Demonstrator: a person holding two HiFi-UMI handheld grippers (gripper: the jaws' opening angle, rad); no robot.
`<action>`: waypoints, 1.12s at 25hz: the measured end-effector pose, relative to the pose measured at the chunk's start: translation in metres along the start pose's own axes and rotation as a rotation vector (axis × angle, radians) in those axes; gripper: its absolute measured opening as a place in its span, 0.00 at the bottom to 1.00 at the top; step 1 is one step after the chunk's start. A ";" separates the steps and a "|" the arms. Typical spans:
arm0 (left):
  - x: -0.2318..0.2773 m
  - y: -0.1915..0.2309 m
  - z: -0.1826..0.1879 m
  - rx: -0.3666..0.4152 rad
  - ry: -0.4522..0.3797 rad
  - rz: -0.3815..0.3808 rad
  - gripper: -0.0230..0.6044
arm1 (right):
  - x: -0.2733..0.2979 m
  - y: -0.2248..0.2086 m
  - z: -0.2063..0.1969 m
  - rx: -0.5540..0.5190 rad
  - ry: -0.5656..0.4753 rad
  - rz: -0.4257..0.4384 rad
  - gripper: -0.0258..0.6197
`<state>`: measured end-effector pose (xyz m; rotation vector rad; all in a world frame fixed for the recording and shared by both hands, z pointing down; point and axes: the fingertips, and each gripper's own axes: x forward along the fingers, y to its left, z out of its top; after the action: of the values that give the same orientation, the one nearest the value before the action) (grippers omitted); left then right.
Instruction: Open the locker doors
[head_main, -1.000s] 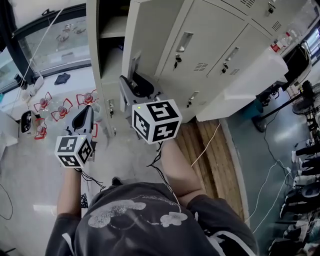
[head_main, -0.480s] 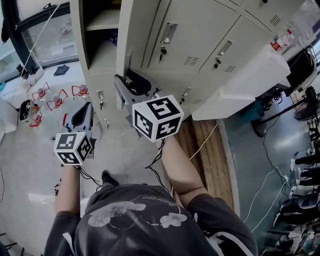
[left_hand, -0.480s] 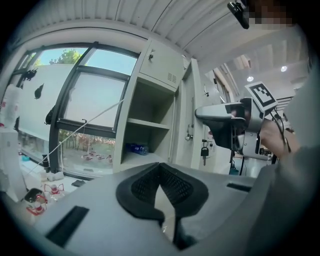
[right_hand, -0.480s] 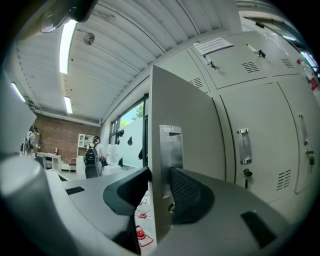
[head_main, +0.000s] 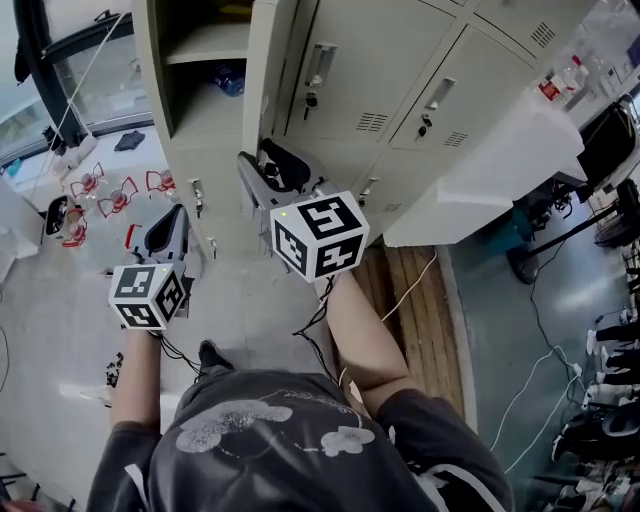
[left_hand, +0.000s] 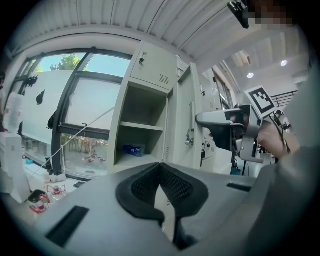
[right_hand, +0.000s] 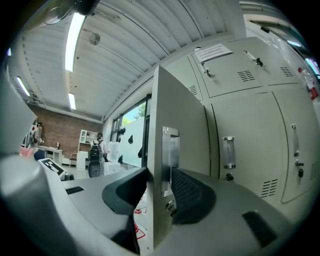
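Door (right_hand: 182, 115) stands between opening right claw (right_hand: 159, 173) jaws; head view obscures it.

Open door (head_main: 262, 90) juts edge-on; compartment (head_main: 205, 120) left of it gives room; closed doors (head_main: 400, 70) bar the right.

Setting: we take this for an industrial laboratory or workshop, shown by a bank of grey metal lockers (head_main: 400, 60), a bare pale floor (head_main: 250, 310) crossed by cables (head_main: 412, 283) (left loose underfoot), ceiling strip lights (right_hand: 75, 37) and a brick wall (right_hand: 55, 132).
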<state>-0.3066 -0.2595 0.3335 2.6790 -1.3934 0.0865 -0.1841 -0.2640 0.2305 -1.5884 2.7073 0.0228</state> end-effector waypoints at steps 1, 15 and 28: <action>0.000 -0.004 0.000 0.001 0.000 -0.002 0.05 | -0.004 -0.002 0.000 -0.004 -0.001 -0.005 0.30; 0.015 -0.057 0.000 0.015 -0.001 -0.059 0.05 | -0.054 -0.046 -0.001 -0.045 -0.009 -0.099 0.23; 0.012 -0.090 0.000 0.036 0.000 -0.069 0.05 | -0.069 -0.063 -0.002 -0.049 -0.010 -0.125 0.21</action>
<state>-0.2264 -0.2178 0.3276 2.7528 -1.3105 0.1059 -0.0950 -0.2346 0.2320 -1.7621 2.6140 0.0967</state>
